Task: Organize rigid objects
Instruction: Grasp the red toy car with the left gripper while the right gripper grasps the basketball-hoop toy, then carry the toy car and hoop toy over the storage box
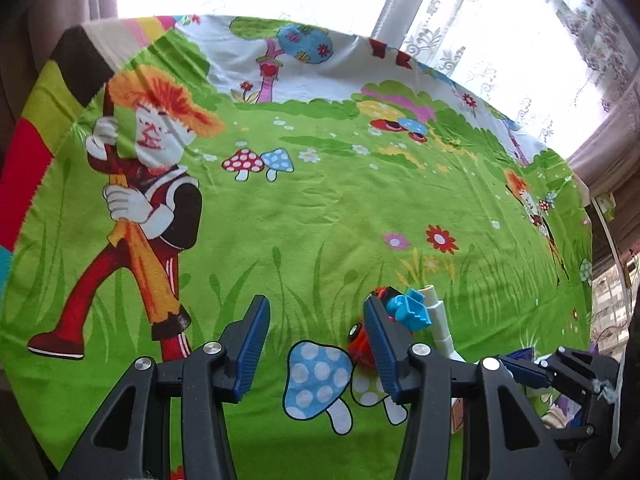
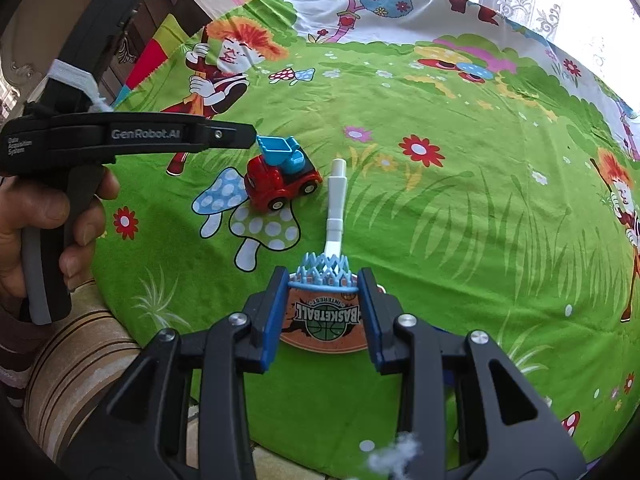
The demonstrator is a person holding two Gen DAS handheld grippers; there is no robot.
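A red toy truck (image 2: pixel 282 184) with a blue bucket stands on the green cartoon blanket (image 2: pixel 440 220). Right of it lies a toy basketball hoop: white pole (image 2: pixel 336 200), blue net (image 2: pixel 324 270), orange backboard (image 2: pixel 324 320). My right gripper (image 2: pixel 324 284) has its fingers around the hoop's backboard and net, touching both sides. My left gripper (image 1: pixel 316 320) is open and empty; the truck (image 1: pixel 360 344) sits just behind its right finger, with the pole (image 1: pixel 438 320) beside it. The left gripper's body (image 2: pixel 120 136) shows at left in the right wrist view, above the truck.
The blanket (image 1: pixel 320 220) covers a table or bed by a window with lace curtains (image 1: pixel 520 40). A striped sofa arm (image 2: pixel 80 360) lies at lower left in the right wrist view. The right gripper's body (image 1: pixel 560 372) shows at the lower right of the left wrist view.
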